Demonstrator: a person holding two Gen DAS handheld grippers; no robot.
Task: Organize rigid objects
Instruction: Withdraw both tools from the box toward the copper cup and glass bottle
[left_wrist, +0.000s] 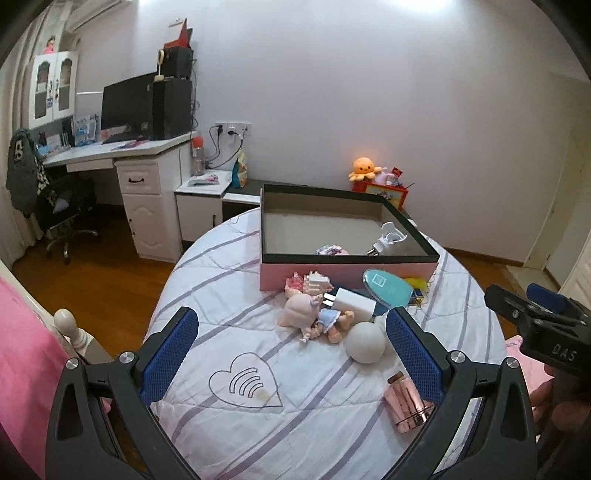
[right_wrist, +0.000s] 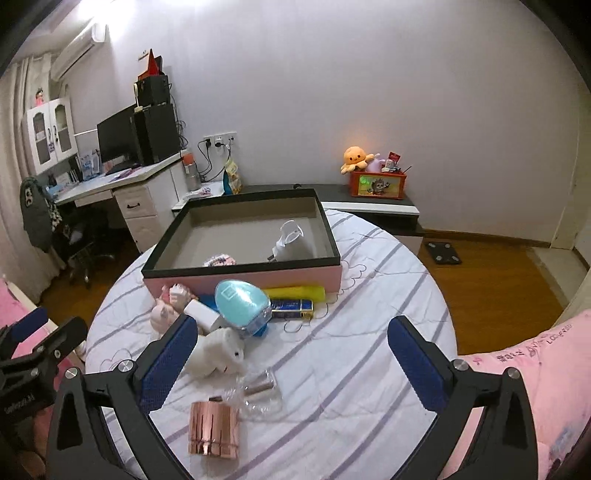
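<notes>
Blue-padded left gripper: jaws wide apart, empty, hovering above the bed. Right gripper: likewise spread, empty. Landmark: pink box, open-topped, evidently the collecting bin.
- Inside box: white plug, patterned item.
- Just before box: teal case, yellow bar, charger, doll.
- Nearer than those: white ball, copper jar, both loose, probably awaiting pickup.

A bed with a striped white quilt carries a pink box, doll, white charger, white ball, rose-gold cylinder, teal case and yellow tube.
</notes>
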